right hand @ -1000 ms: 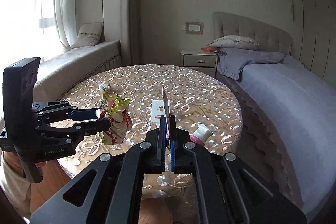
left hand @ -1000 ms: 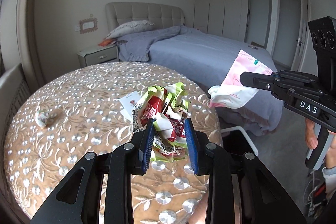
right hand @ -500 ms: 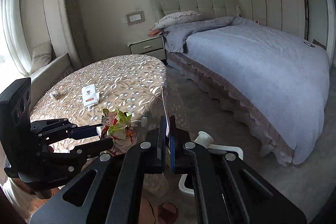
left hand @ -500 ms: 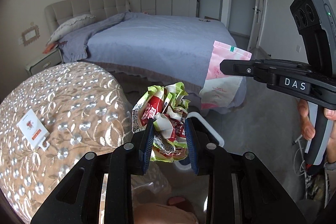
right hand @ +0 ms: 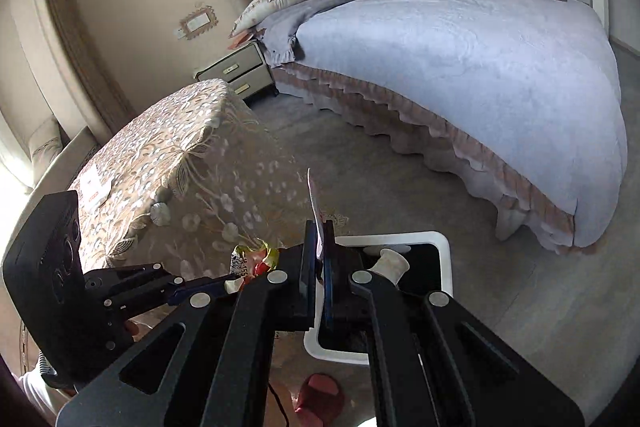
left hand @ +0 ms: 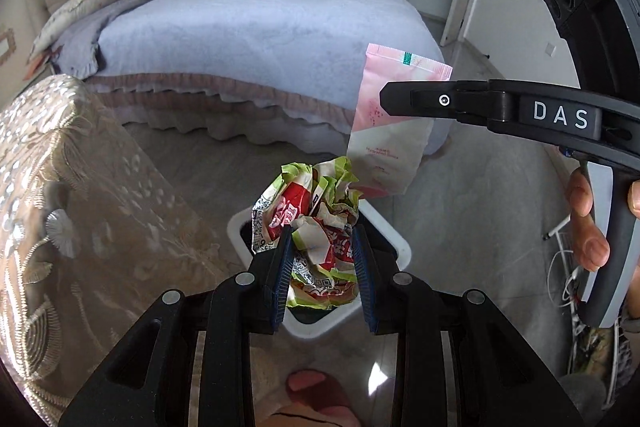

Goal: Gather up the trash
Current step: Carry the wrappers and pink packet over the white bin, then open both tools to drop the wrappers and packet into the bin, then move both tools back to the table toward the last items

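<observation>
My left gripper (left hand: 322,247) is shut on a crumpled green, red and white snack wrapper (left hand: 310,223), held above a white-rimmed trash bin (left hand: 400,247) on the floor. The right gripper (left hand: 384,99) reaches in from the right of the left wrist view, pinching a flat pink and white pouch (left hand: 390,131) that hangs down beside the wrapper. In the right wrist view my right gripper (right hand: 319,239) is shut on that pouch (right hand: 314,203), seen edge-on, over the bin (right hand: 442,255). The left gripper (right hand: 224,287) with the wrapper (right hand: 250,259) shows at lower left.
A round table with a beige embroidered cloth (right hand: 160,155) stands left of the bin, a small card (right hand: 94,187) lying on it. A large bed with a lilac cover (right hand: 460,47) fills the right. A red slipper (right hand: 320,399) is on the floor by the bin. A nightstand (right hand: 240,73) sits by the headboard.
Both grippers have swung away from the tabletop, rightward and down, carrying the wrapper and the pouch. They now hang over the bin on the floor. Neither grip has altered.
</observation>
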`<state>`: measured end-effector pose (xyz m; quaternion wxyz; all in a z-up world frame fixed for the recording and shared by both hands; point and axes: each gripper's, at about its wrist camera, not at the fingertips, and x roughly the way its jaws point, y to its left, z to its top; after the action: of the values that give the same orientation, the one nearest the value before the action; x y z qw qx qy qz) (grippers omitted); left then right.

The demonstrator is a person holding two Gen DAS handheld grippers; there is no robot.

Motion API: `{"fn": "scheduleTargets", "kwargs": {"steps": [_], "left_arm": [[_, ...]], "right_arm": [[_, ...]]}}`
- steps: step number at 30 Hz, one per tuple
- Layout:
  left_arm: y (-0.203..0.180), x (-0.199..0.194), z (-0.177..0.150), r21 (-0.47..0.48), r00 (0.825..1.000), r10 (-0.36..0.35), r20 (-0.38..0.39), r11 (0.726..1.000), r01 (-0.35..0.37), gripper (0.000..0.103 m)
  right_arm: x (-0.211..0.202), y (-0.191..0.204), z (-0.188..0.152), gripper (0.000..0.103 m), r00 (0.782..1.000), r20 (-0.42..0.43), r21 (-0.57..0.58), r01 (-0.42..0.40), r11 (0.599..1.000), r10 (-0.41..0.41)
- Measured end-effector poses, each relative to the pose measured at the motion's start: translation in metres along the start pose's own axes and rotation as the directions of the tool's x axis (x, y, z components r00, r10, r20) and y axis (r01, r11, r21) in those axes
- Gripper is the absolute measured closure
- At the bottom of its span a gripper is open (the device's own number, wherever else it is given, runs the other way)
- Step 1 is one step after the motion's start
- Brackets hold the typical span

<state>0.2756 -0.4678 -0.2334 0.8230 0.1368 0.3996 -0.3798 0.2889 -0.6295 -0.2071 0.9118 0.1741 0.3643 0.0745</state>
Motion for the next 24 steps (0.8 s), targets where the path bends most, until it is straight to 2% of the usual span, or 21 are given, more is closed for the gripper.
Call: {"fn": "scheduleTargets", "kwargs": {"steps": [12, 13, 14, 15, 16, 18, 20, 24], "left_arm": [[0.015, 0.101, 0.004, -0.084, 0.99, -0.061, -0.125, 0.995, 0.05, 0.073], [0.016, 0.107, 0.003, -0.099, 0.989, -0.072, -0.132, 0.993, 0.059, 0.07], [0.018, 0.113, 0.002, -0.122, 0.987, -0.086, -0.134, 0.99, 0.069, 0.053], [0.019, 0.117, 0.0, -0.147, 0.985, -0.098, -0.144, 0.986, 0.077, 0.035], [0.019, 0.12, 0.0, -0.158, 0.982, -0.102, -0.158, 0.984, 0.077, 0.004], [0.012, 0.117, 0.001, -0.125, 0.986, -0.089, -0.14, 0.99, 0.072, 0.005], [0.01, 0.118, 0.0, -0.105, 0.989, -0.07, -0.133, 0.993, 0.056, 0.005], [0.011, 0.12, -0.002, -0.122, 0.987, -0.067, -0.143, 0.991, 0.049, 0.005]], "right_arm": [[0.084, -0.062, -0.016, 0.097, 0.996, -0.086, 0.123, 0.039, 0.992, -0.028], [0.09, -0.067, -0.018, 0.09, 0.995, -0.093, 0.131, 0.044, 0.99, -0.032], [0.096, -0.071, -0.02, 0.074, 0.994, -0.111, 0.14, 0.039, 0.989, -0.024], [0.1, -0.075, -0.022, 0.031, 0.992, -0.118, 0.149, 0.05, 0.988, -0.033], [0.102, -0.078, -0.024, 0.013, 0.992, -0.111, 0.153, 0.072, 0.986, -0.055], [0.109, -0.083, -0.027, 0.012, 0.988, -0.135, 0.151, 0.089, 0.984, -0.069], [0.112, -0.088, -0.029, 0.004, 0.987, -0.146, 0.171, 0.093, 0.981, -0.068], [0.11, -0.089, -0.03, 0.004, 0.988, -0.128, 0.161, 0.107, 0.981, -0.087]]}}
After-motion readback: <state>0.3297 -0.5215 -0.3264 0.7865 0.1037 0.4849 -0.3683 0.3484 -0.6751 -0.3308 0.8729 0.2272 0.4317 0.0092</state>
